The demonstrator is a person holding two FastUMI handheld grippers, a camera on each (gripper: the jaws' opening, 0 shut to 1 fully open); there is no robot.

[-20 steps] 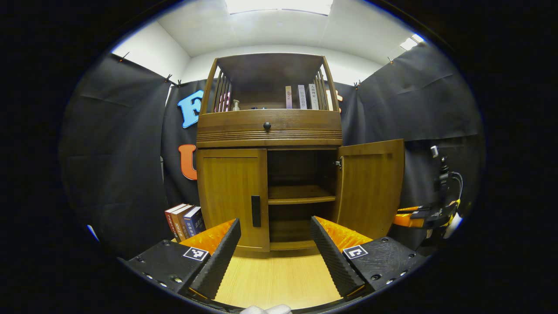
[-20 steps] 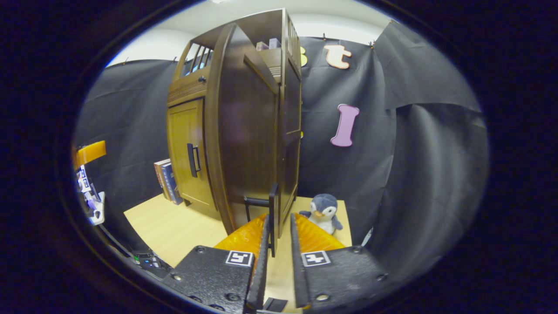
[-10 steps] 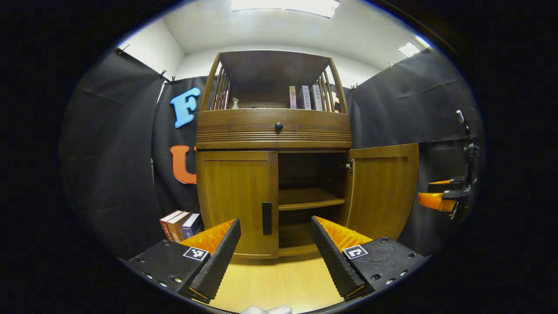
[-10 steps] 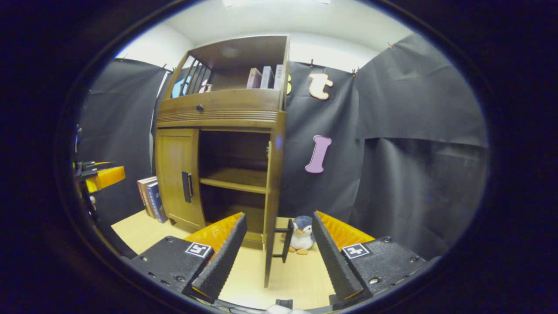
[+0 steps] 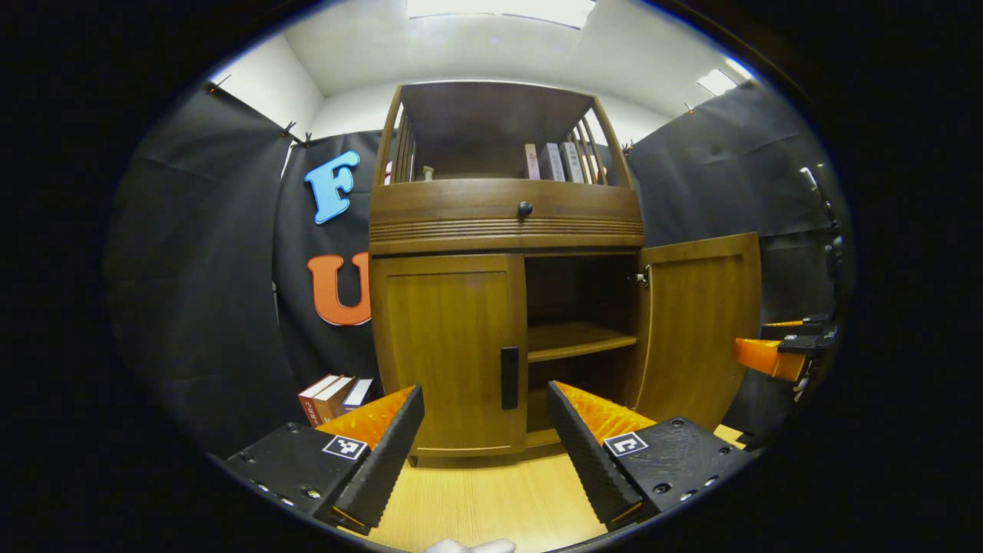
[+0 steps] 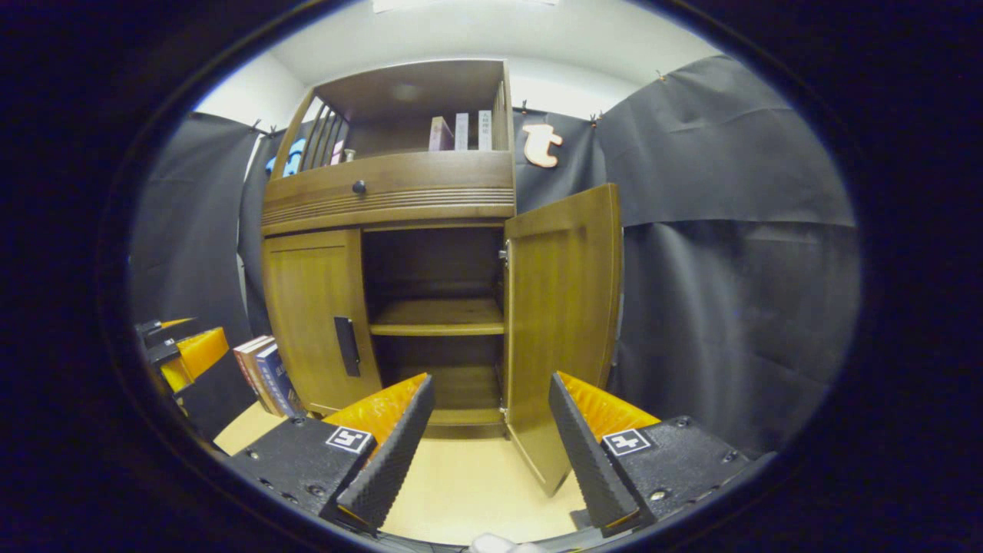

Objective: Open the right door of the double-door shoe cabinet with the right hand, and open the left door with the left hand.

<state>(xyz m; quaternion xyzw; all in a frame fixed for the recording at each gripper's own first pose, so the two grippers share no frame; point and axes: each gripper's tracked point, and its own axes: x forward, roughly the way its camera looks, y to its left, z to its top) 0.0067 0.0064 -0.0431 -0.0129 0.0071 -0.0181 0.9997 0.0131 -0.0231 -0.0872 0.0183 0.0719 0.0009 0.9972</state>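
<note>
- The shoe cabinet [image 5: 507, 223] stands at the back of the light wooden worktop [image 5: 491, 499], against the black cloth, and it has two doors.
- One is done: the right door [image 5: 695, 322] stands swung wide, its inner face showing, hinged on the cabinet's right side.
- One to go: the left door [image 5: 449, 349] sits flat and closed, its single black handle [image 5: 510, 377] upright along the inner edge.
- Behind the open door, one shelf [image 5: 580, 340] crosses the dark inside of the cabinet.
- The left claw [image 5: 485, 430] is spread wide and holds nothing; it points at the closed door's handle but is apart from it.
- The right claw [image 6: 491, 426] is spread just as wide and empty too, near the open door's lower edge, touching nothing.
- Up top, one round black knob [image 5: 524, 208] sits on the drawer front, and three books [image 5: 551, 160] stand on the open upper shelf.
- Three more books [image 5: 334, 392] lean by the cabinet's left side, at the worktop's back left.
</note>
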